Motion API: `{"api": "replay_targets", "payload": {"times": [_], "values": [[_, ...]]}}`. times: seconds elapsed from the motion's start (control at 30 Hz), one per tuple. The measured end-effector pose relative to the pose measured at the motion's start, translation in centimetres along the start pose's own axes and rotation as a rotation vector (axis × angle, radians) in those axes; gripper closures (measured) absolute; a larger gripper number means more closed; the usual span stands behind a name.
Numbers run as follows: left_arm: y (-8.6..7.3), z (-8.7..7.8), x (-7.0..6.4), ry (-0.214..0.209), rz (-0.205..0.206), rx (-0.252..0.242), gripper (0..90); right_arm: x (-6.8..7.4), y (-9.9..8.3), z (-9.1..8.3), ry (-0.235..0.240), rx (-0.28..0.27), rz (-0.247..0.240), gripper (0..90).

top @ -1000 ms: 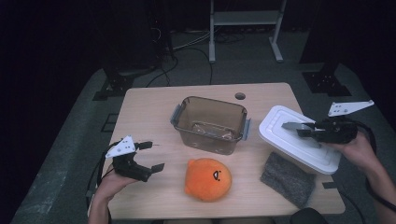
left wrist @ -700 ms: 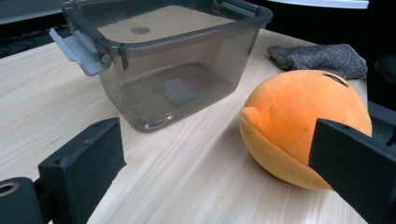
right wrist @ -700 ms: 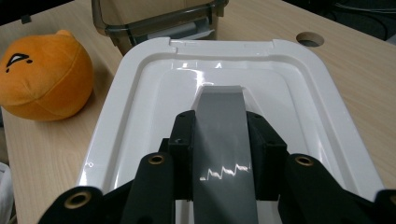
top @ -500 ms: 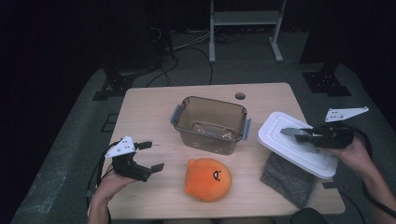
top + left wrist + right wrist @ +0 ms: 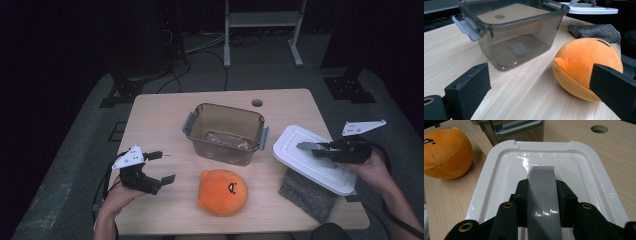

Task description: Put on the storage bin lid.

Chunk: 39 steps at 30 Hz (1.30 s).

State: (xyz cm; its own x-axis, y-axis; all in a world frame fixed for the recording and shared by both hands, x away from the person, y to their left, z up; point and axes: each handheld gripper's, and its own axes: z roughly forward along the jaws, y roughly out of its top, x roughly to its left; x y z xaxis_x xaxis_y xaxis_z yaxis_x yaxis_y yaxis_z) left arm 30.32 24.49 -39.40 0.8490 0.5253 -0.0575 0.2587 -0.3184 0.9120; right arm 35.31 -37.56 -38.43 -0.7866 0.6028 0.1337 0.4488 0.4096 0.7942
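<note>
The white lid (image 5: 312,157) sits at the table's (image 5: 165,120) four o'clock edge, clamped by its grey handle. Going from nine o'clock: the left gripper (image 5: 157,167), jaws spread wide and holding nothing, points at the orange plush (image 5: 222,191) at six o'clock. The brown container (image 5: 225,132) stands at centre. The right gripper (image 5: 312,149) grips the lid, partly over a grey cloth (image 5: 307,192); a one-sided hold could let it tilt and snag the cloth or bump the container's latch.

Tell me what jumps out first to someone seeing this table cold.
The orange plush toy at the table's near edge grabs the eye, with the open left gripper beside it. Behind it stands a clear brown tub without its lid. On the right, the right gripper holds the white lid by its grey handle.
</note>
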Motion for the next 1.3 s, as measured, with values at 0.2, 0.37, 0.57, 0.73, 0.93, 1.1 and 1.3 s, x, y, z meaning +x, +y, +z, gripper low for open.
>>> {"api": "replay_targets", "payload": {"times": [0.2, 0.37, 0.57, 0.73, 0.93, 1.1, 1.3], "values": [[0.1, 0.0, 0.0, 0.001, 0.004, 0.000, 2.8, 0.0, -0.6, 0.8, 0.009, 0.005, 0.006, 65.5], [0.0, 0.0, 0.0, 0.001, 0.004, 0.000, 2.8, 0.1, -1.1, 1.4, 0.015, 0.010, 0.011, 65.5], [0.1, -0.1, 0.0, 0.000, 0.007, -0.004, 2.8, 0.3, -1.4, 2.2, 0.025, 0.009, 0.018, 65.5], [0.2, -0.1, 0.0, 0.000, 0.007, -0.005, 2.8, 0.6, -1.8, 3.0, 0.036, 0.010, 0.018, 65.5], [0.1, 0.0, 0.0, -0.003, 0.007, 0.001, 2.8, 1.0, -2.5, 3.7, 0.048, 0.024, 0.019, 65.4], [0.0, 0.1, 0.0, -0.003, 0.005, 0.004, 2.8, 1.2, -3.3, 4.3, 0.058, 0.032, 0.027, 65.3], [0.0, 0.1, 0.0, -0.003, 0.004, 0.004, 2.8, 1.4, -3.7, 4.9, 0.069, 0.035, 0.030, 65.1]]}}
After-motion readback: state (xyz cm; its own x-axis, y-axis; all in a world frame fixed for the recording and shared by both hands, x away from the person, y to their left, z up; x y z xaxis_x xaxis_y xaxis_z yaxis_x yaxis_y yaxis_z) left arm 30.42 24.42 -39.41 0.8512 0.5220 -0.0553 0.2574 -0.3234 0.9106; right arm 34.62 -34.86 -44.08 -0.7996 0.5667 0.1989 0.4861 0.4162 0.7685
